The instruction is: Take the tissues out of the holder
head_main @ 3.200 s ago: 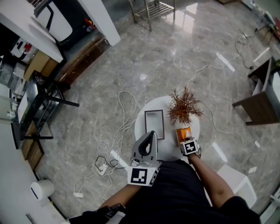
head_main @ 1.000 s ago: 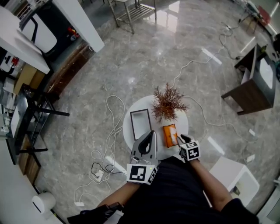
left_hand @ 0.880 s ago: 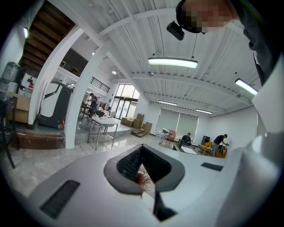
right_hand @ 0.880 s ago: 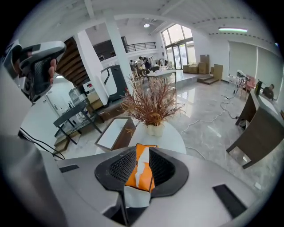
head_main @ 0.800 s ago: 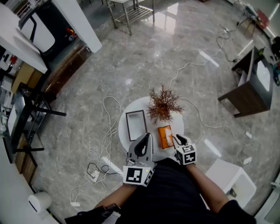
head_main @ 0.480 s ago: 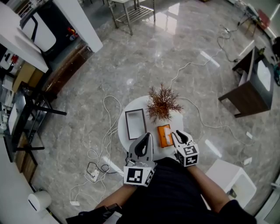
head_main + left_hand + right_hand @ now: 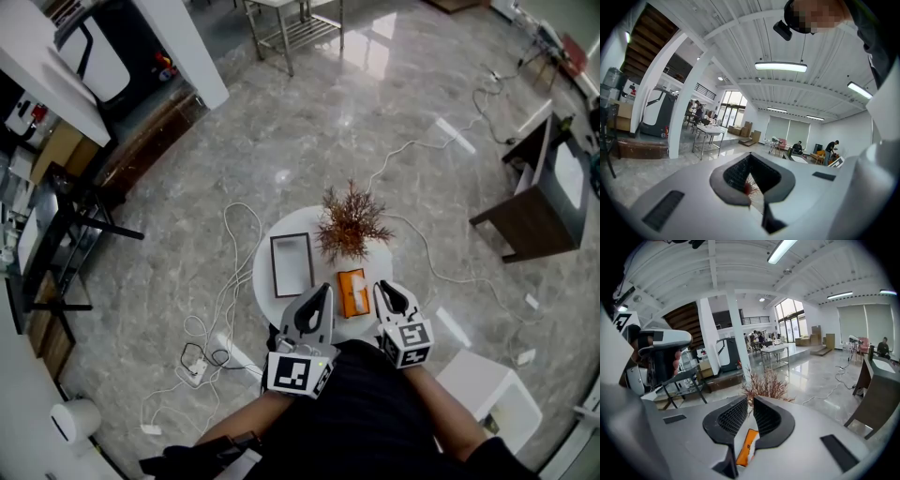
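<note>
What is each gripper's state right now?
Left gripper: jaws shut, empty.
Right gripper: jaws closing, narrowly apart, nothing between them.

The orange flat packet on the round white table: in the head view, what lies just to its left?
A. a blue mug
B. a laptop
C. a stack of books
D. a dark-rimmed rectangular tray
D: in the head view the orange flat packet lies on the round white table, with the dark-rimmed rectangular tray at its left and a dried reddish-brown plant beyond it.
</note>
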`<control>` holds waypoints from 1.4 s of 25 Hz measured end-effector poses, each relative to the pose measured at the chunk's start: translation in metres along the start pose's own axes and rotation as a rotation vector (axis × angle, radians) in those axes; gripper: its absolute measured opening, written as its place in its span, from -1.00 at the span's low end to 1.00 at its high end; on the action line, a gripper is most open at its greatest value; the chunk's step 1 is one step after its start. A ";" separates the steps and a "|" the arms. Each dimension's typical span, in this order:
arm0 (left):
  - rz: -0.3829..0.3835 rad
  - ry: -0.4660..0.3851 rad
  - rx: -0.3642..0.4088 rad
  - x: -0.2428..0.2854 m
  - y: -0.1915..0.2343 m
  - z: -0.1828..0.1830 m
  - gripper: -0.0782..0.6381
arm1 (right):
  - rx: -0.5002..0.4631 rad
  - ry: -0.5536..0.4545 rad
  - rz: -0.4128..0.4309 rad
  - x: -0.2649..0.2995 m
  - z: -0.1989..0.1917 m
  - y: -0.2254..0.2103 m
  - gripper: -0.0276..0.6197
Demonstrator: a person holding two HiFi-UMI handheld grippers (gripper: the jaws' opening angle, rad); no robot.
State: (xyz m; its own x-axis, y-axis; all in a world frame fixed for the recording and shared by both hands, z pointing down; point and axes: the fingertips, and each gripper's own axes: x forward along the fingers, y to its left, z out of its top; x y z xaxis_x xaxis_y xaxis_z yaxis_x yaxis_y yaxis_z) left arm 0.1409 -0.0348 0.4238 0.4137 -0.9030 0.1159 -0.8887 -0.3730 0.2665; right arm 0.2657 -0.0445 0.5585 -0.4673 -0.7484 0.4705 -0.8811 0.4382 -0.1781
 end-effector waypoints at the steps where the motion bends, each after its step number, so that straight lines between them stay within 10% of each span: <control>1: -0.003 0.002 0.001 0.000 -0.001 -0.001 -0.78 | -0.002 -0.018 0.001 -0.002 0.007 0.000 -0.78; 15: -0.001 -0.013 0.008 -0.004 -0.001 0.003 -0.78 | -0.088 -0.307 0.054 -0.038 0.114 0.039 -0.89; 35: 0.122 -0.076 0.072 -0.051 0.061 0.038 -0.78 | -0.181 -0.339 0.081 -0.015 0.145 0.112 -0.89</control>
State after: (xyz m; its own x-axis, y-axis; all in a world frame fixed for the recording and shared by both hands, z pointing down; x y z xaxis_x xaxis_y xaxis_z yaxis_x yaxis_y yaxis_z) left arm 0.0583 -0.0198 0.3978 0.2883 -0.9550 0.0692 -0.9444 -0.2716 0.1855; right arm 0.1636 -0.0567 0.4066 -0.5589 -0.8167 0.1438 -0.8275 0.5604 -0.0336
